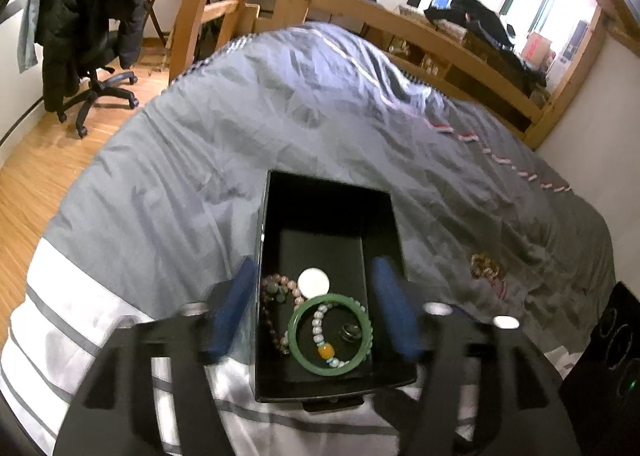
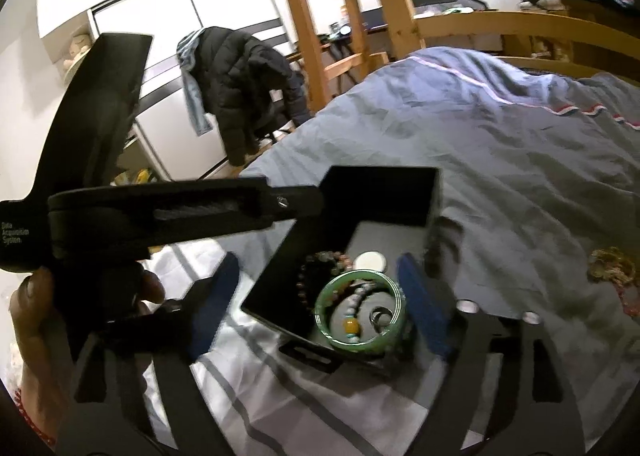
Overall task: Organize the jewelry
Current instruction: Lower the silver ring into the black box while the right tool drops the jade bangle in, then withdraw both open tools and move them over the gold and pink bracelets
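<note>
Bangle (image 1: 329, 335), glossy green ring, inside black box (image 1: 328, 215).

The left black tongs with blue finger pads (image 1: 316, 308) gape wide, pointing forward and down. The right black, blue-padded tongs (image 2: 320, 304) gape likewise. A bare left hand (image 2: 36, 320) grips the left handle.
</note>
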The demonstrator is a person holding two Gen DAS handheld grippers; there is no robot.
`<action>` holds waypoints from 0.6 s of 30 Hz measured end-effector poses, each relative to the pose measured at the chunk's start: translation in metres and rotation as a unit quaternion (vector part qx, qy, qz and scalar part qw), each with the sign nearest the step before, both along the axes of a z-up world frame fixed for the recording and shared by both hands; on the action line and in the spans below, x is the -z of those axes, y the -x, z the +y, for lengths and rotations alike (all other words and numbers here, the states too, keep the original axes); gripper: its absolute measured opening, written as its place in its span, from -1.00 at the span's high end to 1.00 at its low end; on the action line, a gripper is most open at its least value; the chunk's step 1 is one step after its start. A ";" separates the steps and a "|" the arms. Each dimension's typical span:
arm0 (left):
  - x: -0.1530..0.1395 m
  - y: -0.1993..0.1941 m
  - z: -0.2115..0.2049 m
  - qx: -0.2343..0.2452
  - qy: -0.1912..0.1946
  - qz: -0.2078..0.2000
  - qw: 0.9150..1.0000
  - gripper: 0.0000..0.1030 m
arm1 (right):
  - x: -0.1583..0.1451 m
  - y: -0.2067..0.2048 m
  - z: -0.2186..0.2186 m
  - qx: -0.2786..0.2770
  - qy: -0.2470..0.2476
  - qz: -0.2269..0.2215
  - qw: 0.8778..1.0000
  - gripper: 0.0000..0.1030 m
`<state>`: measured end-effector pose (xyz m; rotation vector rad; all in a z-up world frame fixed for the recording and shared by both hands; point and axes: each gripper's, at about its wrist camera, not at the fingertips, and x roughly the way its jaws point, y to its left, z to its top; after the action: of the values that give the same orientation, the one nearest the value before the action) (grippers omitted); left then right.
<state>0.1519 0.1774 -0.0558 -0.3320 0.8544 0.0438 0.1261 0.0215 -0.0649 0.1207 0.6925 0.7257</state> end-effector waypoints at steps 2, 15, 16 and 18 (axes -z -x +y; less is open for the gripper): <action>-0.004 0.001 0.000 -0.001 0.001 -0.009 1.000 -0.40 | -0.002 0.001 -0.008 0.013 0.005 -0.004 1.000 -0.75; -0.006 -0.003 -0.043 0.022 -0.033 -0.033 0.999 -0.82 | -0.007 -0.010 -0.093 0.162 0.070 -0.021 0.984 -0.93; -0.005 -0.004 -0.053 0.033 -0.047 -0.032 0.998 -0.82 | -0.007 -0.013 -0.102 0.176 0.072 -0.021 0.982 -0.93; -0.004 -0.005 -0.067 0.052 -0.065 -0.032 0.996 -0.82 | -0.004 -0.019 -0.121 0.202 0.083 -0.019 0.976 -0.93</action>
<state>0.1570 0.1100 -0.0520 -0.1654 0.8002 -0.0081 0.1448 -0.0994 -0.0606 0.0905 0.6620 0.2792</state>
